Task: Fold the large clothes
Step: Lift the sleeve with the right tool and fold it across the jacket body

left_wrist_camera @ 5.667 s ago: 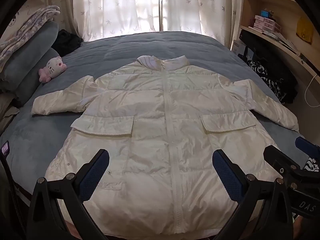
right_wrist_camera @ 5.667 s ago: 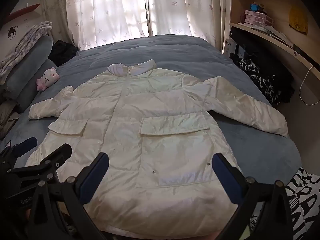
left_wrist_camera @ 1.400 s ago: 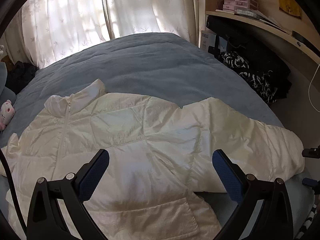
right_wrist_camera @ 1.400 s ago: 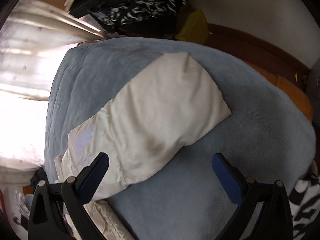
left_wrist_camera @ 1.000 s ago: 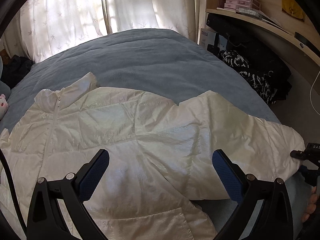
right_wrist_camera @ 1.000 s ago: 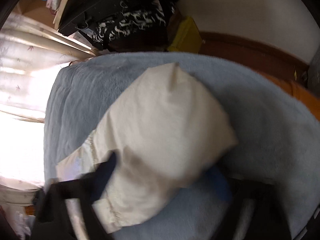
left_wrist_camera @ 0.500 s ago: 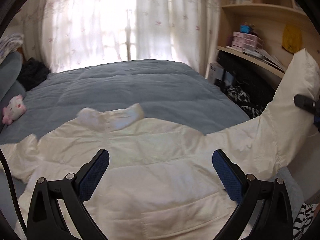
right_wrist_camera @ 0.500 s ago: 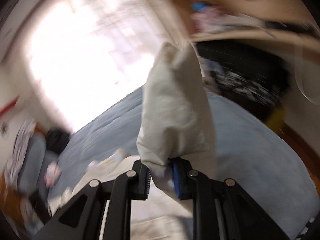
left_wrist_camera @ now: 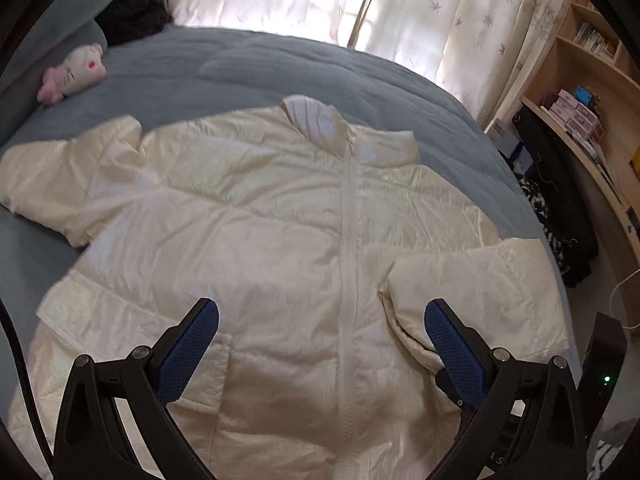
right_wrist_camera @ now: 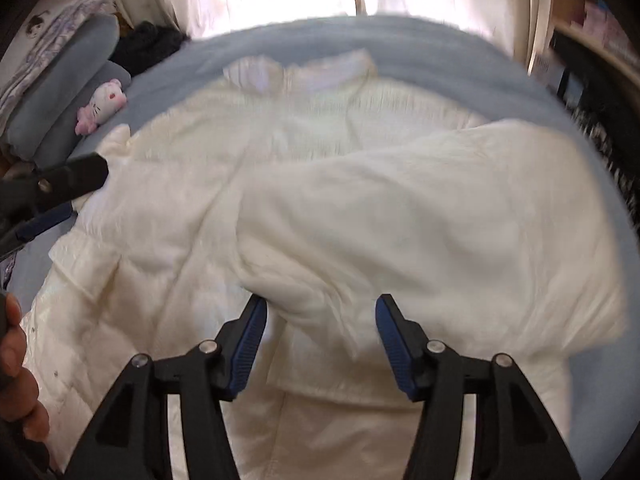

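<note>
Cream puffer jacket (left_wrist_camera: 280,240) is lying across the blue bed (left_wrist_camera: 248,68)'s middle, one sleeve (right_wrist_camera: 420,216) folded onto it; your right gripper (right_wrist_camera: 320,332) has just been opening, sleeve cuff lying loose between its jaws, and your left gripper (left_wrist_camera: 320,340) is hovering spread wide, holding nothing.

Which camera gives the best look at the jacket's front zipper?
The left wrist view: the zipper runs sharp down the jacket. The right wrist view is blurred, and the folded sleeve hides much of that jacket front.
</note>
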A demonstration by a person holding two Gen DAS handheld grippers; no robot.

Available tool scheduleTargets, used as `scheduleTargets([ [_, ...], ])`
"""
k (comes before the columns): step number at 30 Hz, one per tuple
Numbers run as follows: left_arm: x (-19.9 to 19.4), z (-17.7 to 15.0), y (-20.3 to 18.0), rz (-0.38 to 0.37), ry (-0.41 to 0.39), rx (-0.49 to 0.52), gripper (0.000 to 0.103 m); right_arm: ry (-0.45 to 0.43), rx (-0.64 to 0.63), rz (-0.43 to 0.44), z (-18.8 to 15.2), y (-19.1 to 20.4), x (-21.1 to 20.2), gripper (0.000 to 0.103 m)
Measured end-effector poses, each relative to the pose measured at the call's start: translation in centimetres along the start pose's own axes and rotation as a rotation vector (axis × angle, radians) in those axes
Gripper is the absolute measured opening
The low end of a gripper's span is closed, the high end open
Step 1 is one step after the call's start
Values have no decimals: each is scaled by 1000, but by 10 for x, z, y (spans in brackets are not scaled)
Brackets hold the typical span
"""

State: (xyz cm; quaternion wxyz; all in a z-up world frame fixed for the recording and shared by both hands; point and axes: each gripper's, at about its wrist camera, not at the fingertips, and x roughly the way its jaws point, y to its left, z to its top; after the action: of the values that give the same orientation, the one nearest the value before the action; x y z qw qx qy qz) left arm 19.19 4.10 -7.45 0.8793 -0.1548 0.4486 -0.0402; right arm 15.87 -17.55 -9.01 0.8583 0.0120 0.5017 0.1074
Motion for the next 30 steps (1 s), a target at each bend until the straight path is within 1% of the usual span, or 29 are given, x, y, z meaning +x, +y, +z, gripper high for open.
scheduleTargets([
  [2,8,-2,4,-58,39,-27,102,-6,24,36,-3,-12,-7,58],
  [4,20,-3,1,-126,85,-53,102,-18,54,71,-2,-20,-18,60],
  [5,25,-4,-2,-151,105,-62,102,-32,72,80,-4,-30,-27,61],
  [6,30,-6,-6,-180,127,-69,102,-44,81,80,-2,-26,-30,61],
  [8,42,-11,-15,-235,176,-81,102,-61,105,79,-7,-31,-38,61],
  [9,49,-14,-20,-260,203,-88,102,-67,122,83,-11,-42,-44,61],
  [10,55,-17,-24,-283,233,-94,102,-72,134,83,-13,-45,-45,61],
  [12,69,-24,-35,-309,282,-104,102,-74,158,79,-21,-57,-49,61],
  [14,80,-29,-44,-315,314,-102,95,-70,172,76,-26,-63,-50,61],
  [15,86,-30,-50,-314,321,-92,85,-64,181,74,-29,-67,-49,61],
  [17,94,-31,-62,-310,330,-67,56,-51,197,80,-35,-73,-48,61],
  [18,97,-30,-69,-314,344,-50,25,-45,204,84,-36,-75,-47,61],
  [19,99,-29,-76,-307,354,-31,13,-42,208,85,-36,-76,-46,61],
  [20,98,-25,-82,-286,339,-11,12,-44,209,84,-37,-77,-46,61],
  [21,92,-20,-90,-273,306,25,9,-49,210,85,-37,-77,-48,61],
  [23,68,-6,-108,-242,192,132,8,-64,207,87,-36,-79,-54,61],
  [25,40,9,-119,-220,69,211,8,-89,198,80,-33,-80,-63,61],
  [27,13,25,-121,-191,-45,268,8,-119,189,70,-28,-82,-74,61],
  [28,3,31,-119,-170,-89,284,8,-132,188,64,-25,-84,-79,61],
  [30,-10,43,-105,-115,-149,298,8,-154,192,58,-20,-89,-86,61],
])
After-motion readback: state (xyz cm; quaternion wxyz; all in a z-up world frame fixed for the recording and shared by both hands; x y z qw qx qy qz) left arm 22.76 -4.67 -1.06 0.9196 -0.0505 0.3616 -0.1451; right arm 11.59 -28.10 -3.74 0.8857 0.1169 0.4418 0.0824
